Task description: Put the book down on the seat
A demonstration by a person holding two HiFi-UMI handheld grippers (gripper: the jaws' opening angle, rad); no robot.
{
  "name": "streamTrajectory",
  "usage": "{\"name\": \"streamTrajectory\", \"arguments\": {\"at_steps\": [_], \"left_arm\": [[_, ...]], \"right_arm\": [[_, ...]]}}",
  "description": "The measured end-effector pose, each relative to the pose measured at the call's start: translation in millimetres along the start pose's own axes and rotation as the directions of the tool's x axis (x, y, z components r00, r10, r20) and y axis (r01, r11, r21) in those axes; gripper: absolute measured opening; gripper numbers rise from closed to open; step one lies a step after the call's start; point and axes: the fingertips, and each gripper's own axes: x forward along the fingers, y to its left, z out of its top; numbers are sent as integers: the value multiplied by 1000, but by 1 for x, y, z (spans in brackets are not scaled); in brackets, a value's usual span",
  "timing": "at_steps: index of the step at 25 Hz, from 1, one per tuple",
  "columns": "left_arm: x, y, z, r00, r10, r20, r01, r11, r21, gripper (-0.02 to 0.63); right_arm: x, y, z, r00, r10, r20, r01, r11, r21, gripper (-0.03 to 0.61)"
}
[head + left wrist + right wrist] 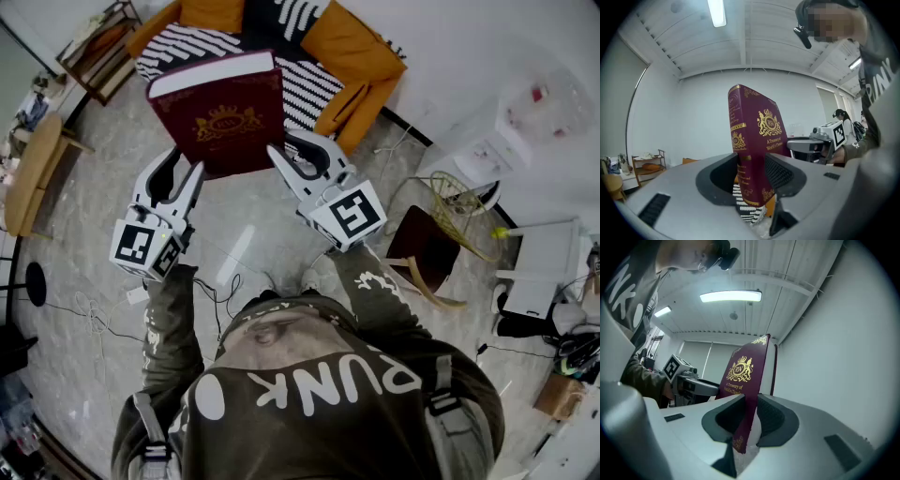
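A thick dark red book (pixel 225 117) with gold print hangs in the air, front cover facing up, in front of the orange armchair (pixel 361 56) and its black-and-white striped seat (pixel 314 89). My left gripper (pixel 183 173) holds the book's near left corner; in the left gripper view the spine (pixel 754 145) stands between the wide-set jaws of my left gripper (pixel 751 176), pads against it. My right gripper (pixel 286 145) holds the near right corner; in the right gripper view the book (pixel 745 380) stands edge-on in my right gripper (pixel 747 416).
A wooden shelf (pixel 98 47) stands at the far left, a round wooden table (pixel 28 169) at the left edge. To the right are a dark stool (pixel 427 248), a wire basket (pixel 459 211) and white appliances (pixel 487 141). Cables (pixel 94 319) lie on the marble floor.
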Motion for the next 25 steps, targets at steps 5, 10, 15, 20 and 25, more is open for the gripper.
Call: {"name": "streamTrajectory", "arguments": {"at_steps": [5, 10, 15, 20, 25], "left_arm": [[1, 1, -2, 1000, 1, -1, -1, 1000, 2, 173], [2, 3, -5, 1000, 1, -5, -1, 1000, -4, 170], [2, 10, -11, 1000, -4, 0, 4, 1000, -12, 170], [-17, 46, -13, 1000, -19, 4, 19, 1000, -14, 170], [-19, 57, -18, 999, -32, -1, 32, 999, -11, 170]], "right_arm": [[1, 0, -3, 1000, 2, -3, -2, 1000, -7, 81], [2, -1, -9, 1000, 19, -21, -19, 1000, 16, 94], [9, 0, -11, 1000, 10, -26, -9, 1000, 6, 95], [44, 20, -11, 998, -13, -62, 13, 1000, -4, 95], [55, 24, -13, 997, -31, -67, 30, 999, -16, 95]]}}
